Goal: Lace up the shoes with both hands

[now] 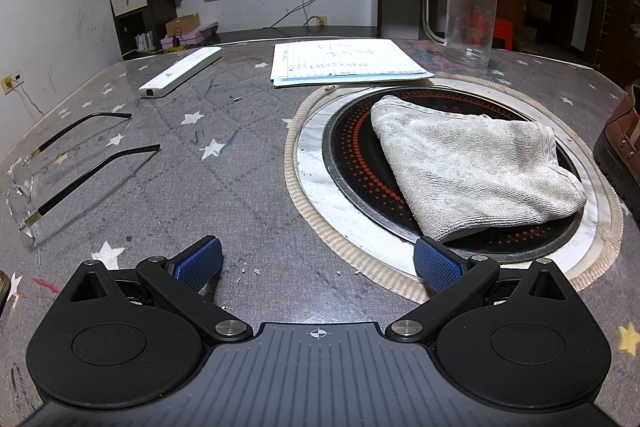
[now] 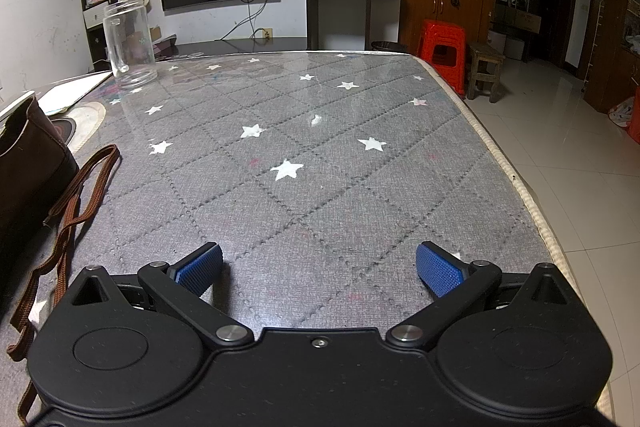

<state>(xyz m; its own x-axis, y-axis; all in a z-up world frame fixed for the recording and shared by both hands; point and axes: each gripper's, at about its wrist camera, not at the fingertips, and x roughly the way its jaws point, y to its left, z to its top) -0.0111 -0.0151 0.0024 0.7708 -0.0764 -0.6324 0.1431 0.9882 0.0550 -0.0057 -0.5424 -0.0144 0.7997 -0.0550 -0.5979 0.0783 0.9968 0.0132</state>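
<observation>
A brown leather shoe (image 1: 622, 147) stands at the right edge of the left wrist view; it also shows at the left edge of the right wrist view (image 2: 28, 171). Its brown lace (image 2: 76, 195) lies loose on the table beside it, trailing toward me. My left gripper (image 1: 318, 263) is open and empty, low over the table, left of the shoe. My right gripper (image 2: 320, 267) is open and empty over bare tabletop, right of the shoe and lace.
A grey star-pattern table cover (image 2: 320, 155) has a round cooktop (image 1: 360, 163) set in it with a folded grey cloth (image 1: 472, 163) on top. Eyeglasses (image 1: 60, 171), a white bar (image 1: 180, 71), papers (image 1: 344, 61) and a clear jar (image 1: 472, 23) lie around. The table edge (image 2: 520, 187) runs along the right.
</observation>
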